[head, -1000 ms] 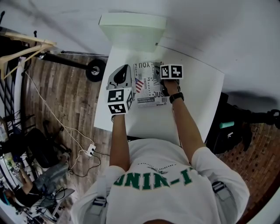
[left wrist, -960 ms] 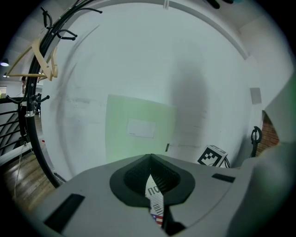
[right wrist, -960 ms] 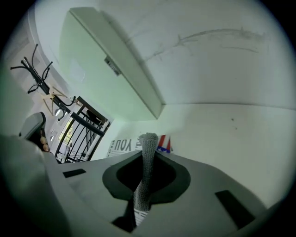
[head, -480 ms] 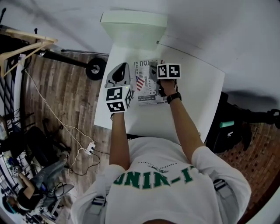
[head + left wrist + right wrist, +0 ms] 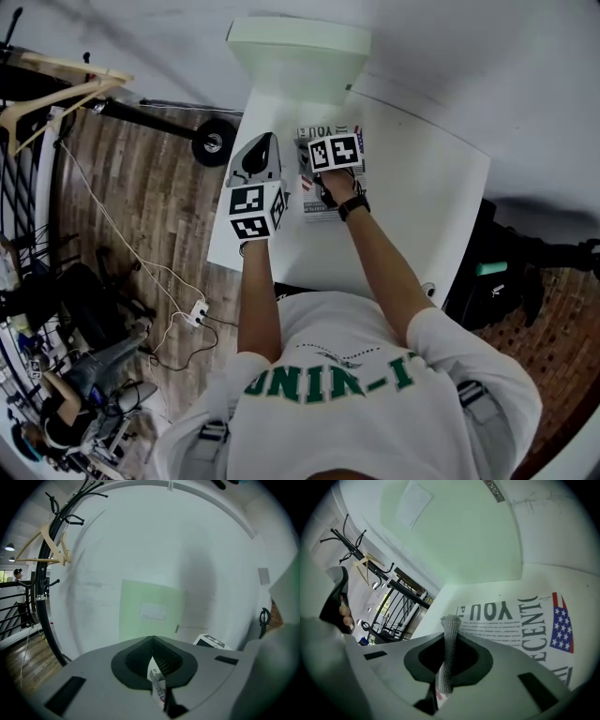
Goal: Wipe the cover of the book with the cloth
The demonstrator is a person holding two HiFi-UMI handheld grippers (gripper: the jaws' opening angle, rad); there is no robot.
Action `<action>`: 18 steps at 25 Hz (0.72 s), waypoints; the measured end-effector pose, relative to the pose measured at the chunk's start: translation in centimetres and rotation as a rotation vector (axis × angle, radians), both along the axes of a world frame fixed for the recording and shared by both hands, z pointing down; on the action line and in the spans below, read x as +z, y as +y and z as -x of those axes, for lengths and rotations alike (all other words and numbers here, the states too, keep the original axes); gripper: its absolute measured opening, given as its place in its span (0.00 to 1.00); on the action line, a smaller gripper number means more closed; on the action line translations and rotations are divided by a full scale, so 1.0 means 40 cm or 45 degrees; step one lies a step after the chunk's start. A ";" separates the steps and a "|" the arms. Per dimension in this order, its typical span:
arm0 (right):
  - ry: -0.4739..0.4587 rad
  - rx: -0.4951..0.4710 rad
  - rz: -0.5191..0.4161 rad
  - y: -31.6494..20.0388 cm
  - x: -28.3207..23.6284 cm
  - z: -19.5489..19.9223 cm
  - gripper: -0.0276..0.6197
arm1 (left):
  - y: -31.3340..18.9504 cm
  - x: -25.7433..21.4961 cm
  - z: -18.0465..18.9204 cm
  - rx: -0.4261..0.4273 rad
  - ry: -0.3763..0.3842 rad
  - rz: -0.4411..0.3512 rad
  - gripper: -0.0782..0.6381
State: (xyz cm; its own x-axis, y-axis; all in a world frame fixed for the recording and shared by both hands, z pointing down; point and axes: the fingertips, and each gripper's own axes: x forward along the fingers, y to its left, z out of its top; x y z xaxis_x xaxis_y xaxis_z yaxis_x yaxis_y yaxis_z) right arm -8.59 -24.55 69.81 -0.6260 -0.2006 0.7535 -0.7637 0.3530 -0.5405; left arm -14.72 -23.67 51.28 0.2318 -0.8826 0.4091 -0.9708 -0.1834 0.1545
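Note:
A book (image 5: pixel 349 137) with a black-and-white printed cover, big letters and a small flag, lies on the white table (image 5: pixel 422 206). The cover fills the right gripper view's lower right (image 5: pixel 520 620). My right gripper (image 5: pixel 322 167) sits over the cover's middle, shut on a grey knitted cloth (image 5: pixel 449 653) that sticks up between its jaws. My left gripper (image 5: pixel 265 155) stays at the book's left side. In the left gripper view it (image 5: pixel 157 677) is shut on a thin printed edge of the book (image 5: pixel 158 688).
A pale green box (image 5: pixel 298 52) stands at the table's far end. To the left, past the table's edge, are a wooden floor with cables (image 5: pixel 141 272), a coat rack with a hanger (image 5: pixel 56 89) and a wheel (image 5: pixel 216 145). A dark bag (image 5: pixel 497 281) lies to the right.
My right gripper has slid left across the cover with the cloth, from the book's right part to its middle. The left gripper has held its place.

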 end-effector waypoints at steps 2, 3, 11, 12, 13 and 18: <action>0.020 0.023 -0.008 -0.005 0.001 -0.041 0.09 | -0.003 0.003 -0.008 0.008 0.006 0.001 0.13; 0.026 0.044 -0.009 -0.009 0.001 -0.068 0.09 | -0.005 0.004 -0.012 0.013 0.009 0.002 0.13; 0.148 0.293 -0.050 -0.061 -0.009 -0.366 0.09 | -0.021 0.005 -0.063 0.063 0.021 -0.001 0.13; 0.149 0.309 -0.048 -0.063 -0.010 -0.382 0.09 | -0.021 0.006 -0.066 0.066 0.022 0.000 0.13; 0.149 0.317 -0.048 -0.063 -0.010 -0.390 0.09 | -0.020 0.007 -0.068 0.067 0.024 0.001 0.13; 0.153 0.325 -0.046 -0.062 -0.009 -0.390 0.09 | -0.014 0.007 -0.062 0.049 0.026 -0.005 0.13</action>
